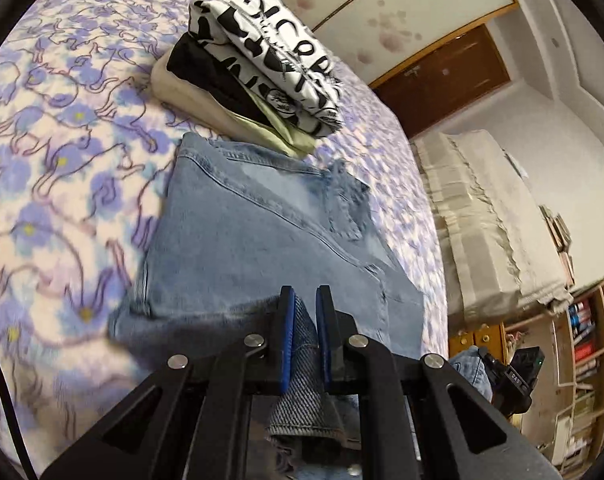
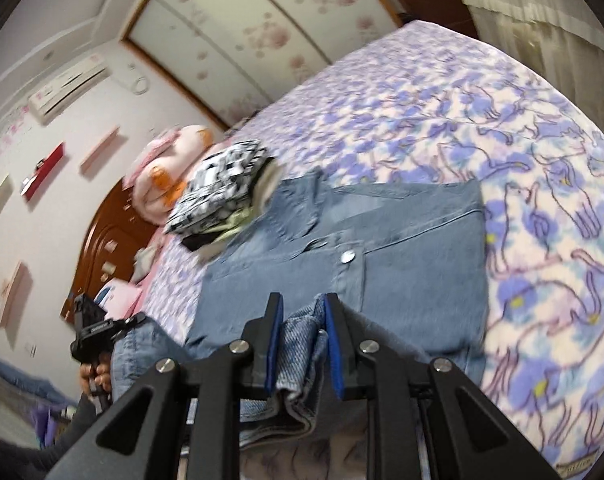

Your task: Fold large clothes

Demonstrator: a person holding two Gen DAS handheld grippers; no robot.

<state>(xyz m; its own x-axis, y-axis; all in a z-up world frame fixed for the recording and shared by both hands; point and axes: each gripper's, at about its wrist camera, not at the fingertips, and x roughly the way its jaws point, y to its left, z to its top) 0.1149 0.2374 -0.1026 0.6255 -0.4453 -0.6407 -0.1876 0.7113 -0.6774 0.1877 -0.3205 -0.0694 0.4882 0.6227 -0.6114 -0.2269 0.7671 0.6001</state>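
A purple cat-print bedspread (image 1: 62, 152), floral wardrobe doors (image 2: 230, 32), a bookshelf (image 1: 581, 340).

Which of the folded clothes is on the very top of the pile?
The black-and-white printed garment tops the pile, above the black one, the pale green one and the cream one at the bottom.

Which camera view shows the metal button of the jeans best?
The right wrist view: the button sits in plain sight on the jeans. In the left wrist view the jeans appear, but I cannot find the button.

Floral bed (image 1: 62, 128); jeans (image 1: 238, 216) beside folded clothes stack (image 1: 258, 80)
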